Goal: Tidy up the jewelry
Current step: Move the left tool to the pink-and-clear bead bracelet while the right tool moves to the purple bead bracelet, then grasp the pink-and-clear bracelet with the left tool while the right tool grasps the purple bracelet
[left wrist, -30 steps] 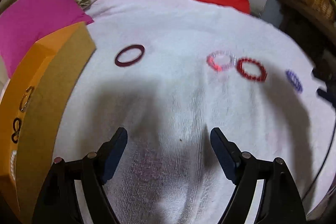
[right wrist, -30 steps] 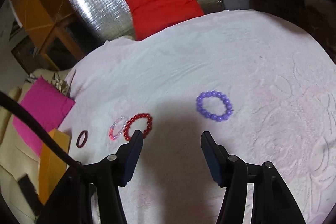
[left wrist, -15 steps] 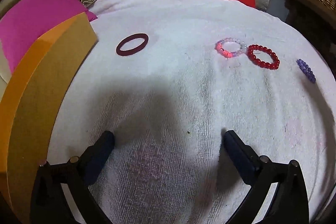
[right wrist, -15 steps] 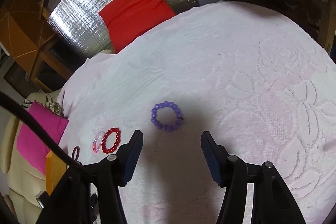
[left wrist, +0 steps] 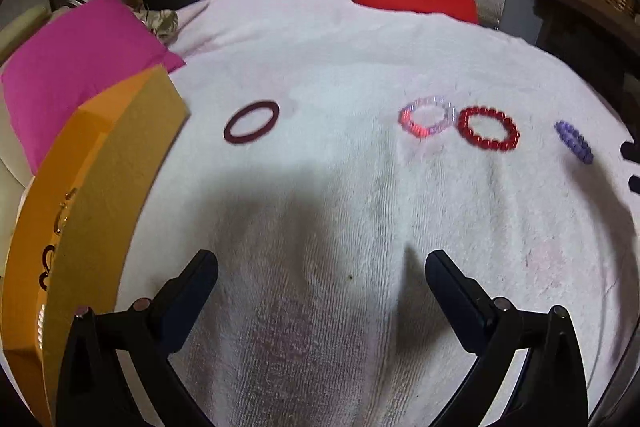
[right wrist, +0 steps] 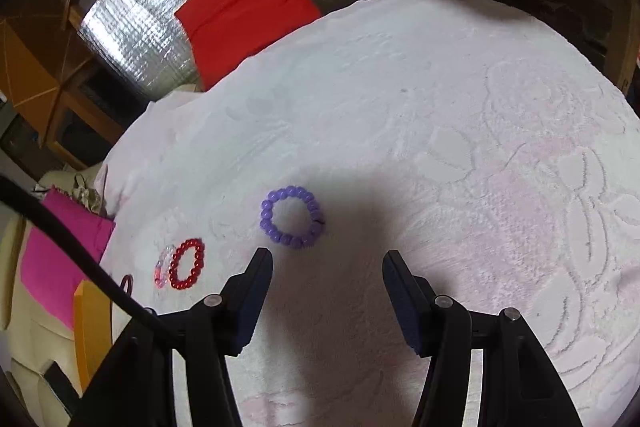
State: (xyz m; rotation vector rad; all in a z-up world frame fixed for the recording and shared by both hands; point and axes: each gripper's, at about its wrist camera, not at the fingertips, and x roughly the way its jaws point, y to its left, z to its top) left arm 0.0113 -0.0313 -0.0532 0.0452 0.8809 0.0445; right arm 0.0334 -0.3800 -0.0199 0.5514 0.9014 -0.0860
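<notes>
While both tools hang above the white towel (left wrist: 320, 67), neither has hold of anything. The left gripper (left wrist: 321, 279) has its jaws spread wide over bare cloth, and the right gripper (right wrist: 327, 273) is parted too, with the purple bead bracelet (right wrist: 291, 217) lying flat just beyond its left fingertip. Farther along the towel the red bead bracelet (left wrist: 489, 128) rests right beside the clear and pink bracelet (left wrist: 427, 116); I cannot tell if they touch. The dark maroon ring (left wrist: 251, 121) lies well apart from them, near the orange box (left wrist: 100, 187). A few small pieces sit inside the box, too blurred to name.
</notes>
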